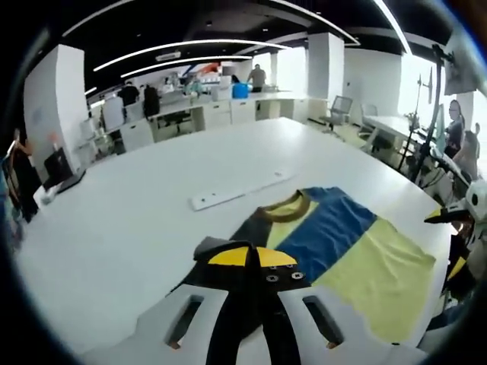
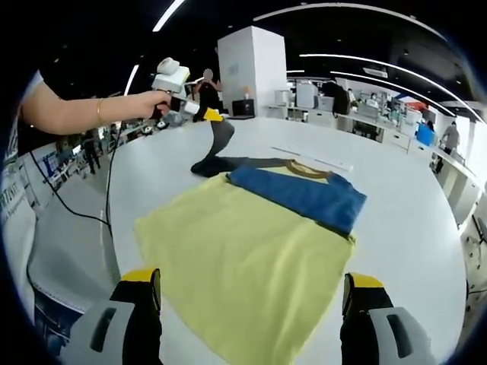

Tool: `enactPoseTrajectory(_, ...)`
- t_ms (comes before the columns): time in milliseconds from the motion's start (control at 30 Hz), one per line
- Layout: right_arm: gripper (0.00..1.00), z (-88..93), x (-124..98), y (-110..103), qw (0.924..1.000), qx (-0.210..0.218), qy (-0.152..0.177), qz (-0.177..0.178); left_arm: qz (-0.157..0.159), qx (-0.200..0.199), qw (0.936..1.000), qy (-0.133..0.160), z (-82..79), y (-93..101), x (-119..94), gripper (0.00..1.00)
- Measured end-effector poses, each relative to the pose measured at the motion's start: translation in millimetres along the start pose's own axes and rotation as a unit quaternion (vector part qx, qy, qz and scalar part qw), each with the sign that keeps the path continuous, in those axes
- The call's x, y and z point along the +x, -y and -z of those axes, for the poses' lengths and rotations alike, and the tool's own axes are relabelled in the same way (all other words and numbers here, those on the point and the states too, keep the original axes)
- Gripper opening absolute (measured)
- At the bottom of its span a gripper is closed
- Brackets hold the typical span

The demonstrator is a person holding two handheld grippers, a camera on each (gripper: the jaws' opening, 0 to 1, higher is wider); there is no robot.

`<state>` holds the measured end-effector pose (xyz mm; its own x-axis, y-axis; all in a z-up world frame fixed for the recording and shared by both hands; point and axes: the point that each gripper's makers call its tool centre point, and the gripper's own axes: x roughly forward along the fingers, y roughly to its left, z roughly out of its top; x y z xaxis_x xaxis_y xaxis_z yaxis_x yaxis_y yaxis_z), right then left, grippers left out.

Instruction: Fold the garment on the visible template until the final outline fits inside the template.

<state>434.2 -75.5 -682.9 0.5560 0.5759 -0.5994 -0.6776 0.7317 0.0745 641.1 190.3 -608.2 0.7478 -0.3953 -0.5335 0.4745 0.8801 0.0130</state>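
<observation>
The white surface (image 2: 426, 228) is broad, with bare room beyond the garment's collar and to both sides; in the right gripper view its curved near edge runs just below the garment's hem, and its left edge drops off toward a floor with a trailing cable. A long white strip (image 1: 240, 190) lies flat on the surface just past the collar.

The garment (image 2: 251, 251) is a T-shirt lying spread on the surface: pale yellow body, a blue band across the chest and one shoulder, a dark sleeve (image 2: 217, 152) and a dark collar with a yellow-brown rim. The yellow part lies flat with slight wrinkles.

The left gripper (image 2: 205, 115), held by a person's hand (image 2: 148, 103), has its yellow-tipped fingers pinched together on the dark sleeve, lifting it off the surface; in the left gripper view the dark cloth runs down between the fingers (image 1: 228, 256).

The right gripper (image 2: 251, 293) hangs over the yellow hem, its fingers (image 2: 141, 281) wide apart with nothing between them.

No writing on the garment can be read.
</observation>
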Motion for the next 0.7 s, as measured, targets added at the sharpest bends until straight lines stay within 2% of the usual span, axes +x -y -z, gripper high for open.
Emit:
enactPoseTrajectory(333,0.99,3.8,-1.0,-0.2,1.0000,0.001,-0.004,-0.002,0.019,0.006,0.9997,0.011,-15.7,23.7,17.7,0.00)
enactPoseTrajectory(700,0.99,2.6,-2.0,-2.5,1.0000,-0.001,0.006,-0.007,0.052,0.005,0.9985,0.017,-23.0,53.7,32.6,0.00)
